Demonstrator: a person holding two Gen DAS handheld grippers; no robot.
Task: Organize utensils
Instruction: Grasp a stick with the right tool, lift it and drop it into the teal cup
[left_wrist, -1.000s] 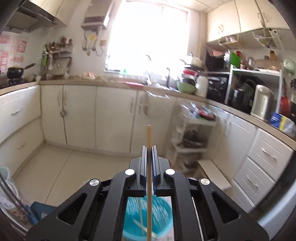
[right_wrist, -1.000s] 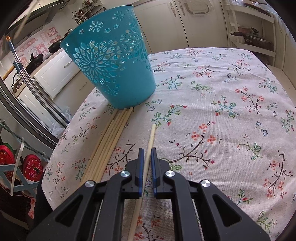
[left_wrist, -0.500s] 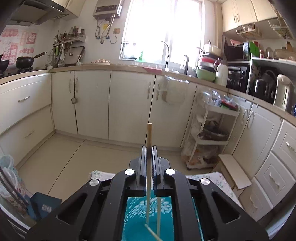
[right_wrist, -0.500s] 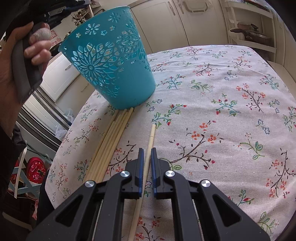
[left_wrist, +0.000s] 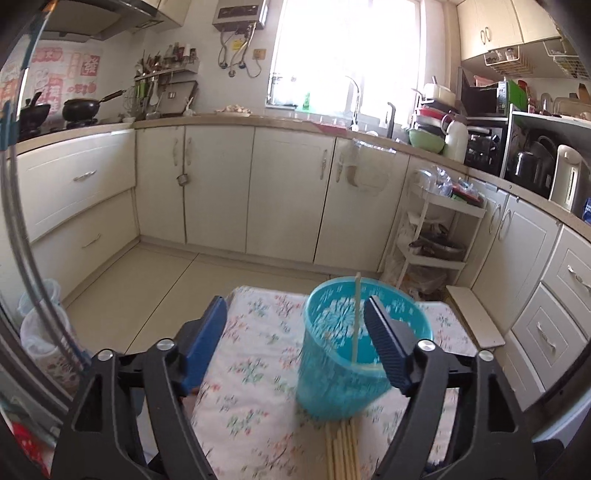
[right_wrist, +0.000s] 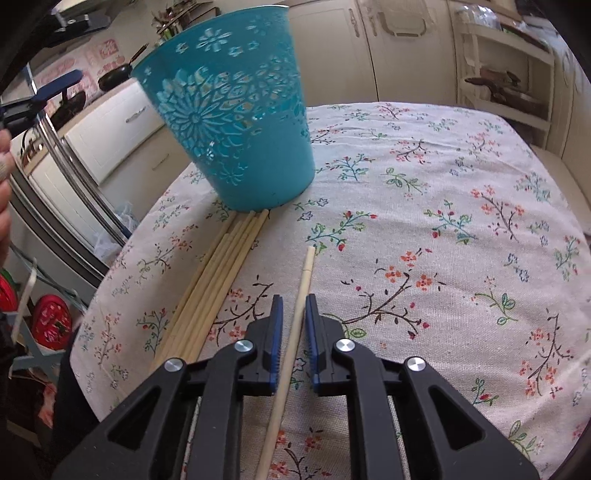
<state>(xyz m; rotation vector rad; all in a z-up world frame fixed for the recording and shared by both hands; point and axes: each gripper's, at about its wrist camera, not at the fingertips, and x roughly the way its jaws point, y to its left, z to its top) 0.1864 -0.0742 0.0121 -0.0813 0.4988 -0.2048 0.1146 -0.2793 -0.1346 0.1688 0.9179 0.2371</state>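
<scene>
Standing chopstick in unlabelled teal basket (no readable writing)

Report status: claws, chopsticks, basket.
Left claw just opened, empty; chopstick standing in teal basket. Right claw opening, loose around single chopstick on tablecloth. Bundle by basket base. Nothing blocking.
</scene>
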